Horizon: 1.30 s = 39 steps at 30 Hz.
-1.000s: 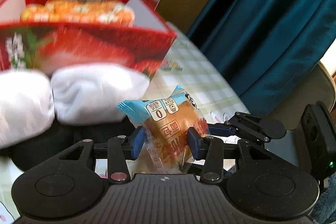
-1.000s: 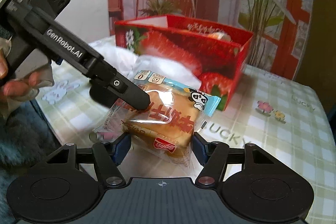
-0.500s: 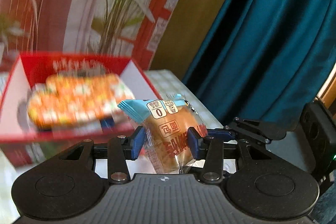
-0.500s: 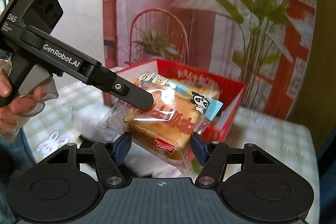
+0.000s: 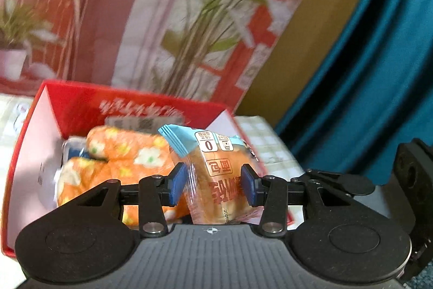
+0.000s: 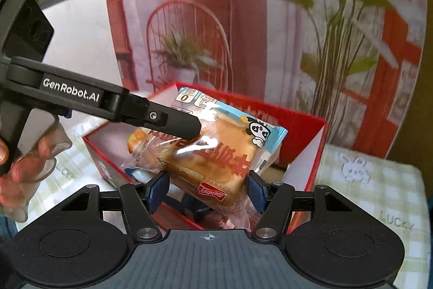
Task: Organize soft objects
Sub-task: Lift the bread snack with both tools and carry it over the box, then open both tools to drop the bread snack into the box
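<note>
Both clamped on one wrapped bread packet [image 6: 213,151]: left gripper [image 5: 213,187] and right gripper [image 6: 208,190], jaws part-open, above red box [image 5: 29,153] holding orange floral rolls [image 5: 121,153]

The bread packet [image 6: 216,151] is held above the open box [image 6: 305,153], between the pads of both grippers. Inside the box, the rolled cloths [image 5: 121,153] are seen to the packet's left in the left wrist view. The box is set on the tablecloth [image 6: 379,180], before the backdrop [image 6: 243,18].
</note>
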Available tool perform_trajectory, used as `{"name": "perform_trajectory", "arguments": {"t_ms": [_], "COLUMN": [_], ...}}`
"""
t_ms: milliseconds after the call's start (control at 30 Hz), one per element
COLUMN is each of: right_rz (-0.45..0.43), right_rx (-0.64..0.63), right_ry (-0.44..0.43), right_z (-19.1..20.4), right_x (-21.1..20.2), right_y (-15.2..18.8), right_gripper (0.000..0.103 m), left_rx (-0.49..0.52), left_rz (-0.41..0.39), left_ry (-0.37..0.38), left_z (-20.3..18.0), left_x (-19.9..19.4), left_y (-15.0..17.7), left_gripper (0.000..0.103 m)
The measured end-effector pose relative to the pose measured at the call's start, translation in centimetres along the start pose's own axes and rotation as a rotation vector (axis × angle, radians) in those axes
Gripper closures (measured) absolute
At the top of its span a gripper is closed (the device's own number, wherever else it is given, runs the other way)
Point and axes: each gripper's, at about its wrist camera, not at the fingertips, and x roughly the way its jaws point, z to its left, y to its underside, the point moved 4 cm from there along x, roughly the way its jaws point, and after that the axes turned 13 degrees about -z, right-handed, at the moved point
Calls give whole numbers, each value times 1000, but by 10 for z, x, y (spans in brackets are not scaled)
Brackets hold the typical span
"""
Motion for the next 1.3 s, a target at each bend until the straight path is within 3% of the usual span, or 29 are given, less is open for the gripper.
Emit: {"name": "perform_trajectory", "arguments": {"t_ms": [167,267,400,533,800,933,1000,1033,1133,1300], "right_rz": [81,78,57,62,35,50,71,83,124,177], "right_rx": [-39,-66,-56,-40,69,82,102,114,192,196], "right_ry": [33,65,63,41,35,82,126,140,156,173], "right_z": [-4,-8,-11,-12,-4,-2,-6,-9,-22,-23], "right_x": [24,26,20,17,29,42,48,51,61,74], "right_y": [13,14,9,7,1,1,2,4,8,15], "right_gripper": [42,30,30,38,44,64,82,96,99,100], "left_rx": [-60,-101,-83,-76,-73,-20,-7,-6,-3,37], "left_rz": [52,87,108,128,46,19,18,17,16,22], "left_ry": [-31,-46,-38,-24,-36,-96,-122,-132,-149,-153], "left_z": [15,20,13,13,30,39,45,48,54,50], "left_x": [21,32,40,44,16,4,0,-2,-4,-1], "left_y": [8,12,16,19,3,-3,-3,-4,-4,-2], "left_gripper": [56,56,57,56,55,55,55,55,55,55]}}
